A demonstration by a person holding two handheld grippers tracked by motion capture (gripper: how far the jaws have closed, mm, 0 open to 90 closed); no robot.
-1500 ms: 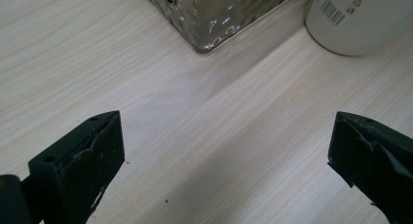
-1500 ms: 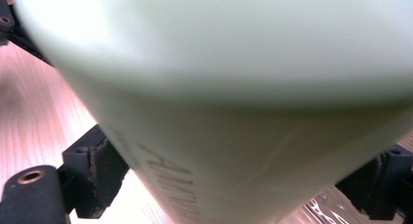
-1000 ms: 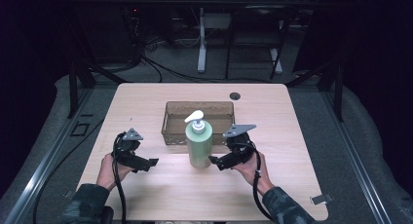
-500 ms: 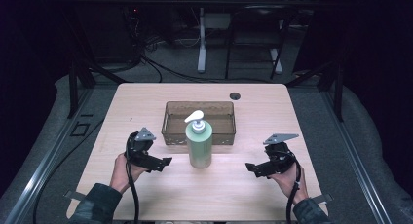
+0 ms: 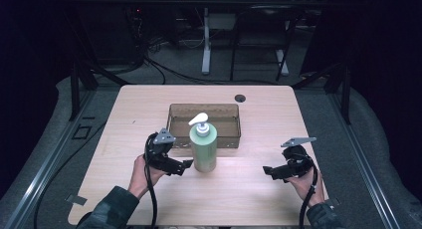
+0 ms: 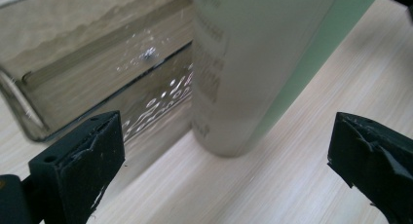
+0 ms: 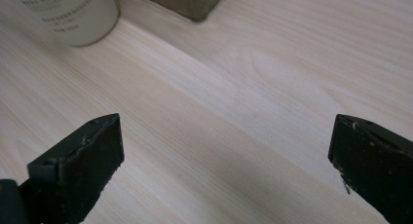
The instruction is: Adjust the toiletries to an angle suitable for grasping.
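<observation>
Here, the pale wooden rectangular worktop (image 5: 119,139) carries everything, with a small dark round hole (image 5: 240,97) near its far edge. Toward the middle sits a brownish translucent rectangular plastic tray (image 5: 229,120), open at the top. Just in front of the tray's near wall stands the tall pale green pump bottle (image 5: 203,149) with a white pump head, upright; from the high view I cannot tell whether bottle and tray touch. The left hand-held gripper (image 5: 185,165) lies just beside the bottle on its left, tips aimed at it; in the left gripper view its jaws are spread wide with the bottle's base (image 6: 234,136) between and ahead of them, nothing grasped. The right hand-held gripper (image 5: 268,171) sits well apart from the bottle, low over bare worktop, jaws likewise wide open and empty.
</observation>
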